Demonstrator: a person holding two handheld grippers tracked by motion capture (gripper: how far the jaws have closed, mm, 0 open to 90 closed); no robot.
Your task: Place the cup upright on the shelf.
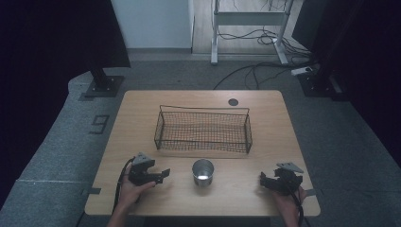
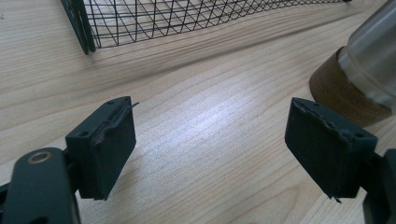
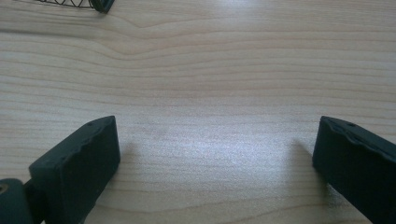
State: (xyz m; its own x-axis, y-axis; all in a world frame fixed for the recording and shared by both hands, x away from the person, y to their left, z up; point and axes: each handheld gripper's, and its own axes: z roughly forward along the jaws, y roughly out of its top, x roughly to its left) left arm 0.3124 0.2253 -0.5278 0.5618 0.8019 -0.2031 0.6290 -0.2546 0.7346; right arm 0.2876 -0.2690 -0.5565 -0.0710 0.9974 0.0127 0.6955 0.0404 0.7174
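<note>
the metal cup is sitting in the lower middle of the high view, between the two grippers, on the wooden table. it is looking stiff and fairly light, a thin steel wall that is probably slippery, with a brown band at the base in the left gripper view; it is likely best pinched across the body low down, or by the rim. the wire basket is standing just above the cup in the frame, near but apart, and is looking rigid and open-topped. nothing is lying between the cup and either gripper. the left gripper is resting at lower left with jaws spread and holding nothing, cup at the right edge of its own view. the right gripper is resting at lower right, jaws released wide over bare wood. a small dark disc is sitting near the table's upper edge.
</note>
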